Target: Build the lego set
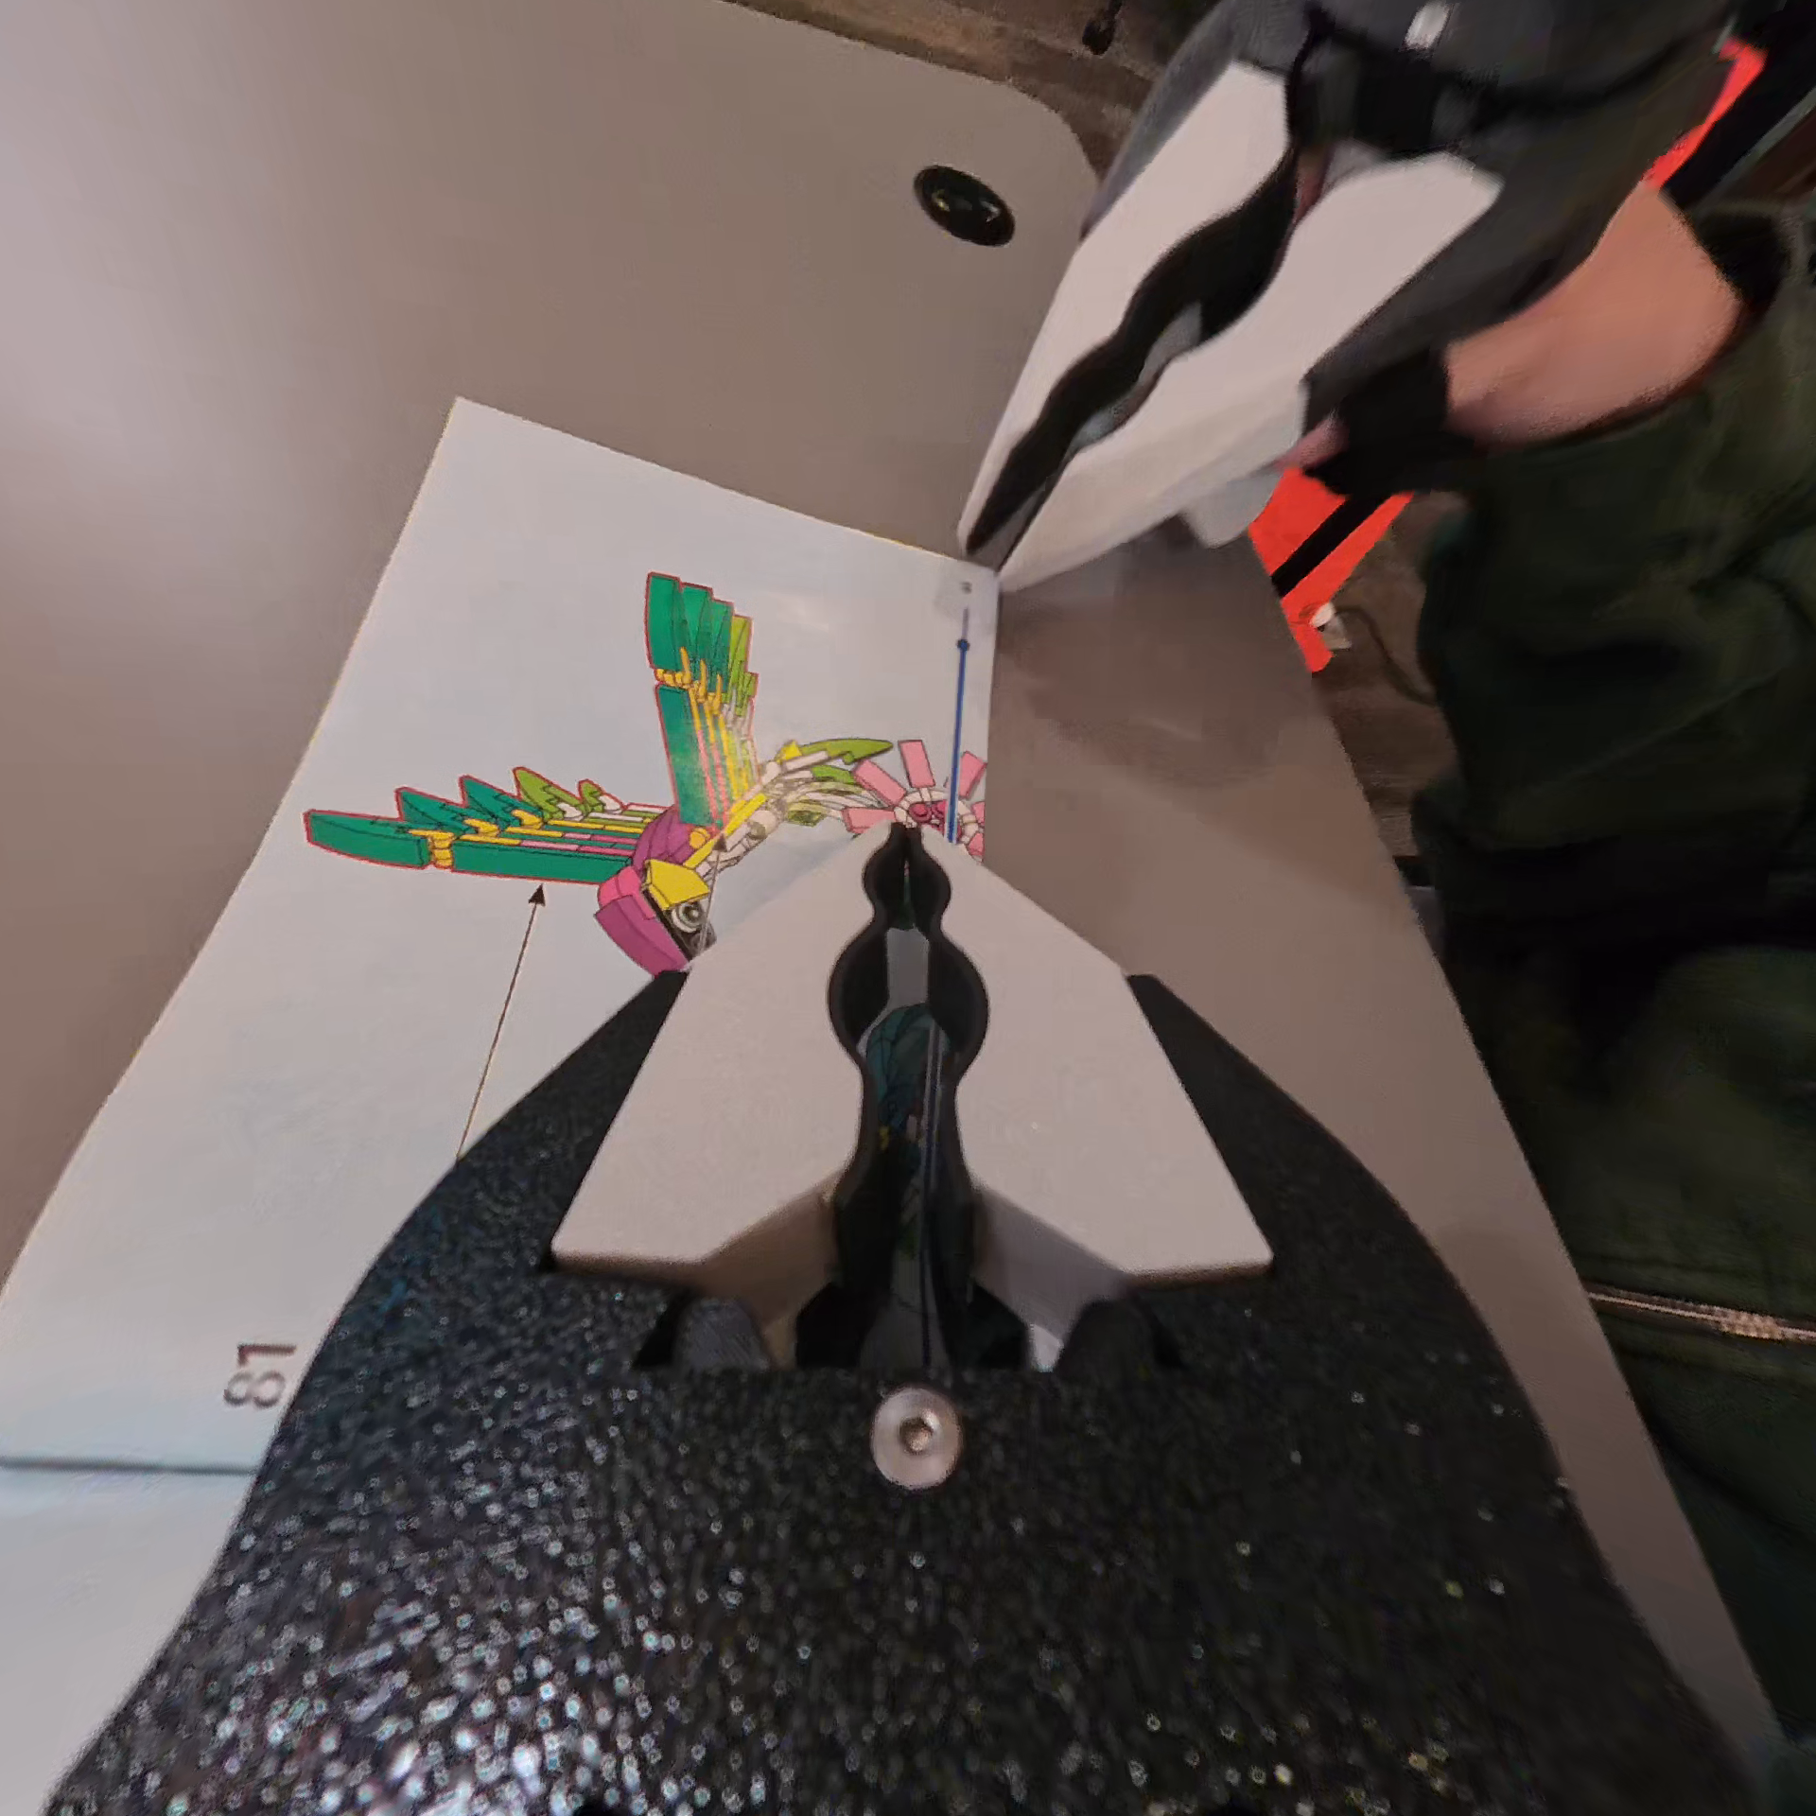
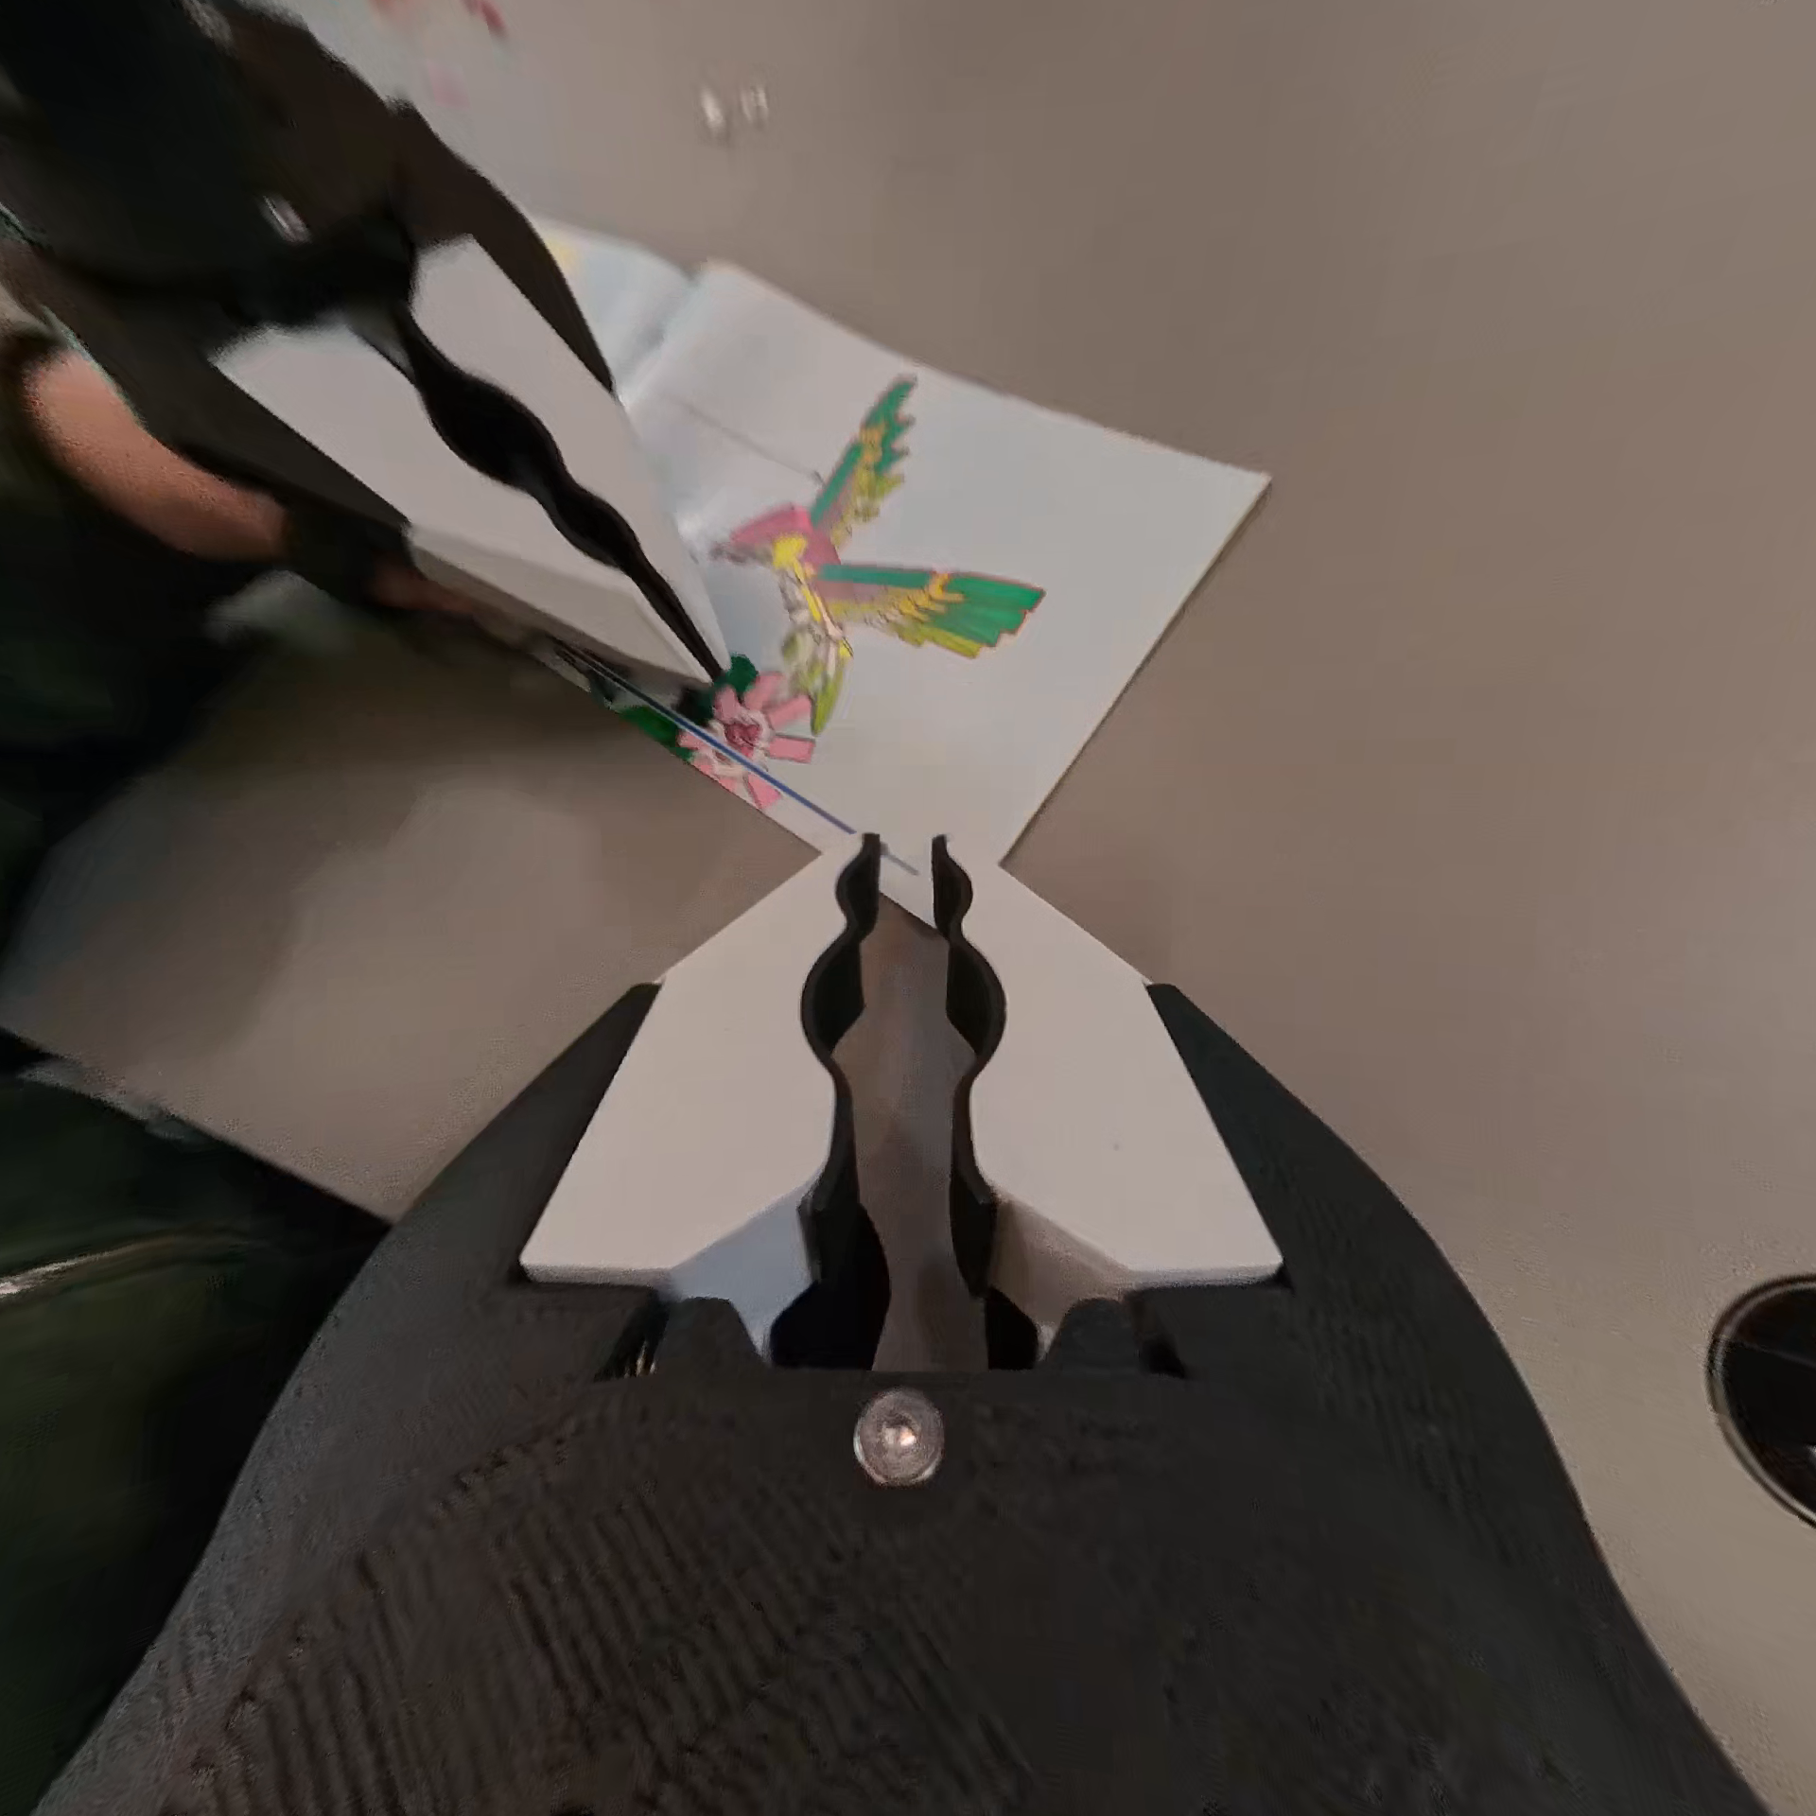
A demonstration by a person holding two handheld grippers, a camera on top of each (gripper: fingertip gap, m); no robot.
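Observation:
An instruction booklet (image 1: 413,1032) lies open on the grey table (image 1: 393,246), showing a printed picture of a green, pink and yellow bird. My left gripper (image 1: 909,835) is shut on the near edge of its page, which runs between the fingers. My right gripper (image 1: 983,560) sits at the page's far corner. In the right wrist view, the right gripper (image 2: 904,843) is slightly open, with the corner of the booklet (image 2: 1032,511) between its fingertips. The left gripper (image 2: 712,673) pinches the page edge by the pink flower. No bricks are in view.
A round black cable hole (image 1: 963,204) is set in the table beyond the booklet; it also shows in the right wrist view (image 2: 1769,1395). A person's hand (image 1: 1572,324) and dark green clothing are at the right. An orange object (image 1: 1307,550) lies past the table edge.

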